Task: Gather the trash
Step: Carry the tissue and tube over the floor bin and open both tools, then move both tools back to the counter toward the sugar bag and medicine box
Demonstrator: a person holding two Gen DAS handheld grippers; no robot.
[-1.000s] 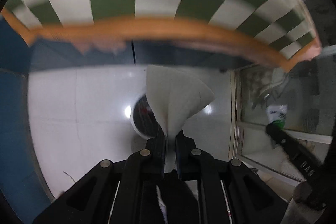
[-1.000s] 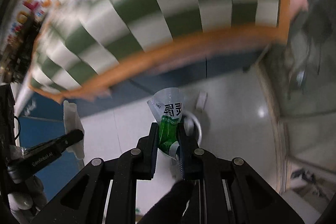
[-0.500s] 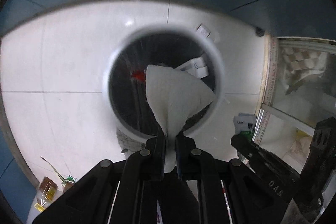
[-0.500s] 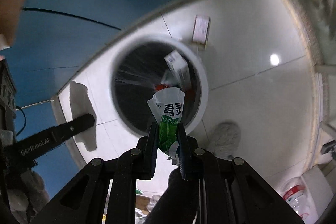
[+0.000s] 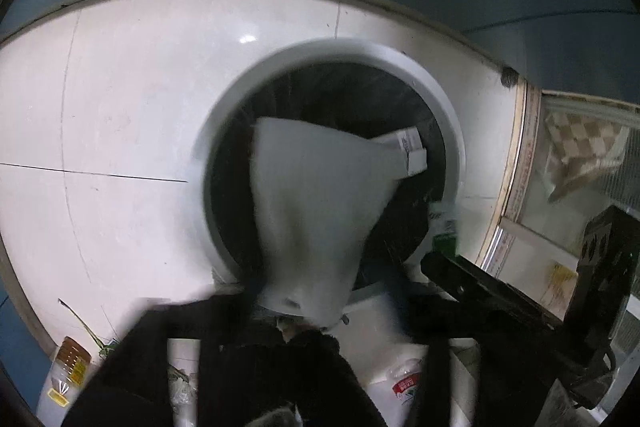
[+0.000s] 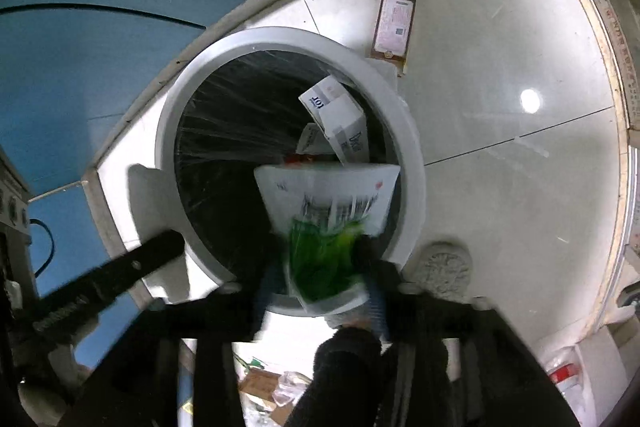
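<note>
Both claws now over the bin (image 6: pixel 404 131), opened since half a second ago: left (image 5: pixel 304 303) releasing tissue (image 5: pixel 316 211), right (image 6: pixel 320 287) releasing wrapper (image 6: pixel 328 223).

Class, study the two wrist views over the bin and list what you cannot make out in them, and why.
- Left tool: left view; motion blur and the napkin hide whether it is open or shut.
- Right tool: right view; blurred, the wrapper covers the gap.
- Bin bottom: both views; dark liner, napkin and wrapper in front.
- Wrapper print: right view; smeared, unreadable.
</note>
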